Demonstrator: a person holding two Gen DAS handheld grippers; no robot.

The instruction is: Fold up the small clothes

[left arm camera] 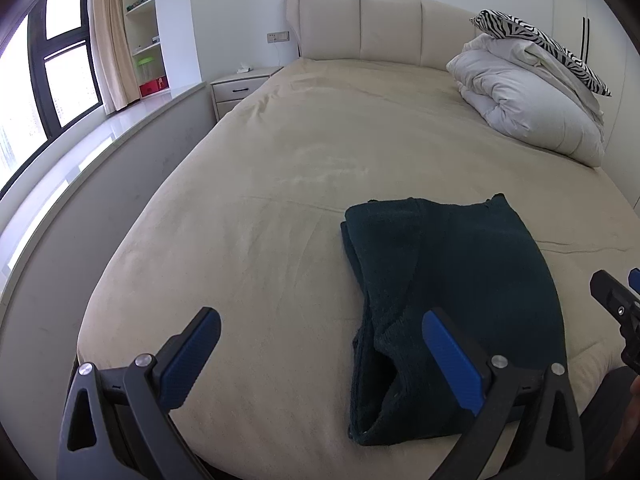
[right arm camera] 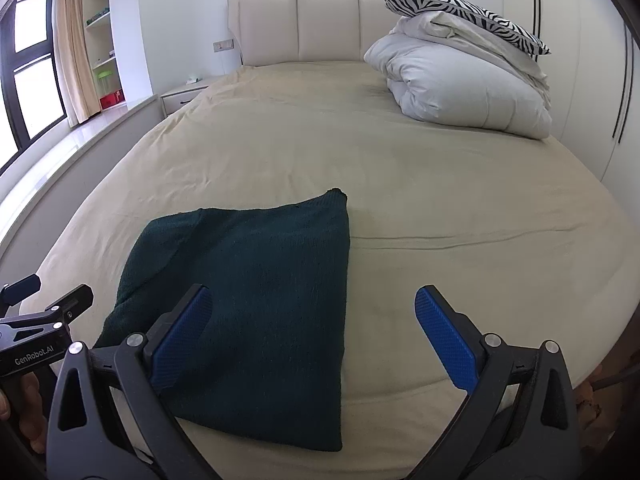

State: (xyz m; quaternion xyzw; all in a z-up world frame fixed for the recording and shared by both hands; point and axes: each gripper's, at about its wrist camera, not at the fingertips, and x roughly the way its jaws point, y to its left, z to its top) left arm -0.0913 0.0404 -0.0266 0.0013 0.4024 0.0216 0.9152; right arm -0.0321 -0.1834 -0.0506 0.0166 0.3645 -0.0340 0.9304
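Both the left gripper (left arm camera: 320, 332) and right gripper (right arm camera: 314, 312) hang spread wide, empty, above the folded dark-green garment (right arm camera: 256, 280), with the duvet (right arm camera: 460, 84) at two o'clock.

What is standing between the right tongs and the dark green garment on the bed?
Nothing visible. The right tongs are open directly above the near part of the dark green garment, which lies folded on the bed sheet. The quilt is far behind.

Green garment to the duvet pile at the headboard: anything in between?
Nothing. Only bare beige sheet separates the green garment from the duvet pile; both wrist views show it.
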